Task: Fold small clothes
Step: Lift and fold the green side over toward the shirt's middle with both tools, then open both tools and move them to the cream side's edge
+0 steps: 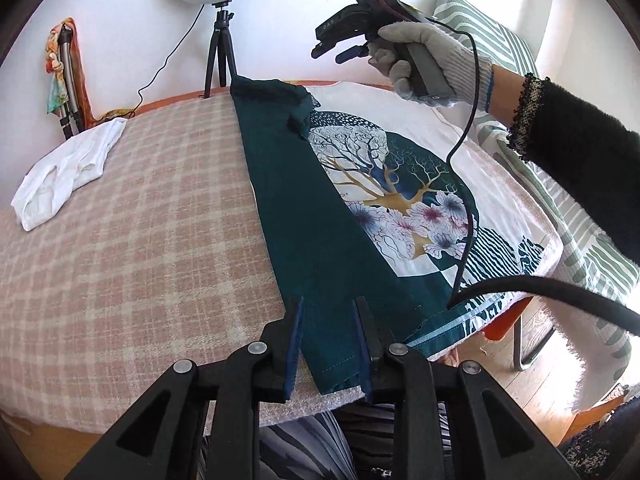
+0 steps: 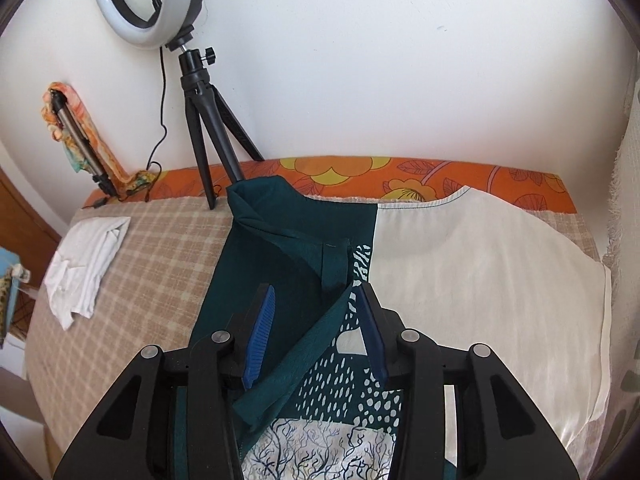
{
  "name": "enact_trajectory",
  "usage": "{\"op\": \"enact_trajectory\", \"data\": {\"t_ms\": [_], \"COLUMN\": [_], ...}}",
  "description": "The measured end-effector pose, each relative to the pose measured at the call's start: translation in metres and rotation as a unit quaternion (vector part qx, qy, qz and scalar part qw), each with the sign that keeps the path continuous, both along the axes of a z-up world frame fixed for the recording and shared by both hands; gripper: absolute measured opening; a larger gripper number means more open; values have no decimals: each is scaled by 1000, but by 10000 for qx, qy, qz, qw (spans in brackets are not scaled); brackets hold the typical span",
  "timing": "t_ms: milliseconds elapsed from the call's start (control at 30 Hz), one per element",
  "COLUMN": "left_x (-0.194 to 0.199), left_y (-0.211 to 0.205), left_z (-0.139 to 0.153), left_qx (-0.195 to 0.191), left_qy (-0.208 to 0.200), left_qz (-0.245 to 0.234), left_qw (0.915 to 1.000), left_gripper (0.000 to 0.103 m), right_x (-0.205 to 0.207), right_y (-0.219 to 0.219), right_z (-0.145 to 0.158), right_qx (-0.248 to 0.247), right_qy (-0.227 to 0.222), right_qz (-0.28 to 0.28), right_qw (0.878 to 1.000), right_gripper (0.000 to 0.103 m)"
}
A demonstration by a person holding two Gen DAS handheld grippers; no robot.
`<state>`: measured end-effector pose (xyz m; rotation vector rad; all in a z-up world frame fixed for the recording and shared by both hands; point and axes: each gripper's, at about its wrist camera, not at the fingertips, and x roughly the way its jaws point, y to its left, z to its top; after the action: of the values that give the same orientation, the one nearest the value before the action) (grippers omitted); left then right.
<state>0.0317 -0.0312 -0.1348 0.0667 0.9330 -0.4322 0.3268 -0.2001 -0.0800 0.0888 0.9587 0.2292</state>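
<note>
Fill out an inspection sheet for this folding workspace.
Surface: pink-and-cream checked blanket over the table.
Job's things: teal-and-white tree-print garment, its teal side folded over; crumpled white cloth lying apart, far left.
Clutter: nothing seen.
Grippers: left gripper open, teal hem between its fingers; right gripper open above the garment, held by a gloved hand.
Cables: black cable hanging across the print.
Surroundings: white ring light on a black tripod, white wall.
</note>
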Motion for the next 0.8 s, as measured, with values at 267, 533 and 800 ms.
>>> {"op": "enact_trajectory", "data": {"t_ms": [267,533,800], "left_x": [-5,-16,-21], "left_y": [-22,-79,-163], "left_z": [8,15,10], "left_qx": [98,4,-289], "left_qy": [-344,-773,-839], "left_qz": [-215,-839,-1725], "left_qw": [9991,9935,9810], "left_gripper": [23,31,35], "right_x": [-70,-143,-206], "right_y": [-58,-134,-203], "right_z": [56,75,62], "right_qx": [202,129,88], "right_qy": [-423,-522,-327], "right_qz": [-130,-586,-1077], "right_qw": [9988,9968,9936], "right_gripper": [41,42,43]}}
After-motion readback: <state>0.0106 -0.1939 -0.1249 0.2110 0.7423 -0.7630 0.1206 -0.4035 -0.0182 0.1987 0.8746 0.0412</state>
